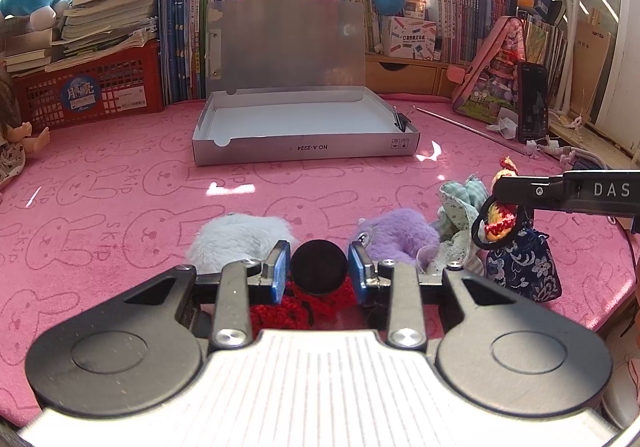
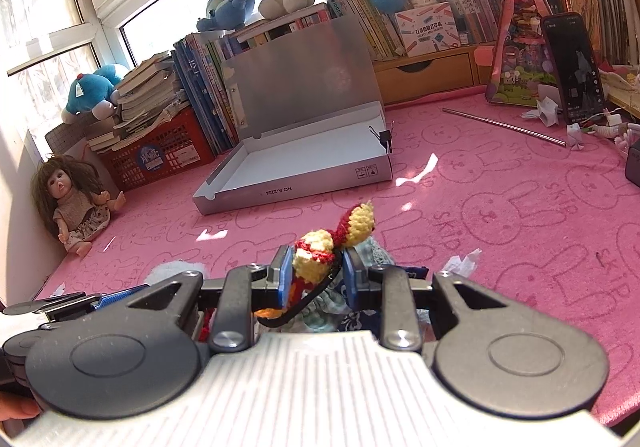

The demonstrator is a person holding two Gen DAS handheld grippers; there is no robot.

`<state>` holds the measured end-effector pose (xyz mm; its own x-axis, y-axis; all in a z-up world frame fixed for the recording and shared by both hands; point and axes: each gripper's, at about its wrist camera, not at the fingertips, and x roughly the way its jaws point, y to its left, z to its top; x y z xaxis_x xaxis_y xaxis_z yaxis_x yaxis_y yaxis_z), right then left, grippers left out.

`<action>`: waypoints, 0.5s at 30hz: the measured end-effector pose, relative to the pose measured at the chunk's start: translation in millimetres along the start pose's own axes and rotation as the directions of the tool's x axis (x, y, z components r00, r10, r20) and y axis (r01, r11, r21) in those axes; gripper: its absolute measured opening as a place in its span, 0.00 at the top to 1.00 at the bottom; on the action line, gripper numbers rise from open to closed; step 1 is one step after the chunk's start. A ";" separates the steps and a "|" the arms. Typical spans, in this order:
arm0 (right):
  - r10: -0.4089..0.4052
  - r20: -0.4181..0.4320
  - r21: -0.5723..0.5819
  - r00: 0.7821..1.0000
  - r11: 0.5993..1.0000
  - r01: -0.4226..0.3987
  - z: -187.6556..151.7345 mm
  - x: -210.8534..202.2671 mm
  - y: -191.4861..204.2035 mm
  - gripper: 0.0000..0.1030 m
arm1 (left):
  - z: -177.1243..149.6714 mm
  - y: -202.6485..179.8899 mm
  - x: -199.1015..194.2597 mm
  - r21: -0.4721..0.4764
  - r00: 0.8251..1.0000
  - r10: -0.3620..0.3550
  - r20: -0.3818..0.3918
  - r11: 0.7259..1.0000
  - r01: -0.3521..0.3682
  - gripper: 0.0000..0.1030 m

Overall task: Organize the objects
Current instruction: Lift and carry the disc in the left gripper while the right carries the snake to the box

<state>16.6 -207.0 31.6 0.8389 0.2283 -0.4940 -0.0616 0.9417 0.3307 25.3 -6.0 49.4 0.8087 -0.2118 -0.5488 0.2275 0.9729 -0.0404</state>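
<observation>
Your left gripper [image 1: 319, 274] is clamped on a red crochet piece with a black disc [image 1: 319, 267]; your right gripper [image 2: 316, 274] is clamped on a yellow-and-red crochet hair tie [image 2: 316, 261]. Both hang over the tabletop's near edge. Next, carry them to the open box [image 1: 304, 149] at the far edge.
</observation>
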 end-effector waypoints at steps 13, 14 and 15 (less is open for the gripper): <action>-0.014 -0.015 -0.005 1.000 1.000 0.014 -5.3 1.1 -0.4 0.70 | -11.4 -11.3 20.6 0.087 0.999 0.051 -0.004 0.995 -0.050 0.63; -0.014 -0.016 -0.007 1.000 1.000 0.014 -5.5 1.2 0.0 0.70 | -10.9 -10.4 20.5 0.084 0.999 0.049 -0.005 0.995 -0.048 0.63; -0.014 -0.015 -0.009 1.000 1.000 0.014 -5.3 1.2 0.3 0.70 | -10.5 -10.0 20.5 0.084 0.999 0.048 -0.005 0.995 -0.047 0.63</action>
<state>14.7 -205.1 26.8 0.8315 0.2188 -0.5106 -0.0548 0.9470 0.3165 33.9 -19.0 29.8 0.8160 -0.1646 -0.5542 0.2336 0.9707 0.0557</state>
